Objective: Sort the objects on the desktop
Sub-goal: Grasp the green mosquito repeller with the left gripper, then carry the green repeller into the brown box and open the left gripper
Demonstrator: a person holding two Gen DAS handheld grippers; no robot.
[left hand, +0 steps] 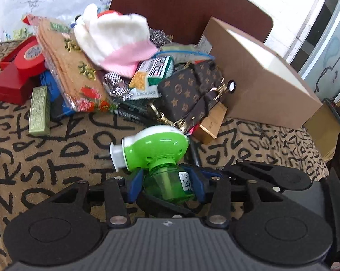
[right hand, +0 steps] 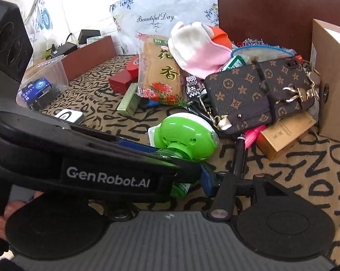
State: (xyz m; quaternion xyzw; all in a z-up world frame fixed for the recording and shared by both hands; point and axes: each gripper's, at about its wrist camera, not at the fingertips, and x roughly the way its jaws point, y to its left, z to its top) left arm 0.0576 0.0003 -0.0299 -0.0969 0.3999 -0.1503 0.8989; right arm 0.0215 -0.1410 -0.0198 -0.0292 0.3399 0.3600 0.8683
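My left gripper (left hand: 166,184) is shut on a green mosquito-repellent plug-in (left hand: 152,149), its blue pads pressing the clear green bottle (left hand: 170,184), with the device's white and green head pointing forward. The same device shows in the right wrist view (right hand: 185,140), with the left gripper's black body (right hand: 90,158) crossing in front. My right gripper is mostly hidden behind it; only one blue finger (right hand: 206,180) shows. A pile of objects lies beyond: brown monogram wallet (left hand: 190,94), pink and white plush cap (left hand: 115,40), incense packet (left hand: 72,67), snack packet (left hand: 152,72).
A cardboard box (left hand: 260,79) stands at the right. A red box (left hand: 11,83), red tape roll (left hand: 32,56), gold-green box (left hand: 40,110) and tan box (left hand: 211,124) lie on the letter-print cloth (left hand: 57,158). A clear plastic tub (right hand: 41,85) and white device (right hand: 68,115) sit left.
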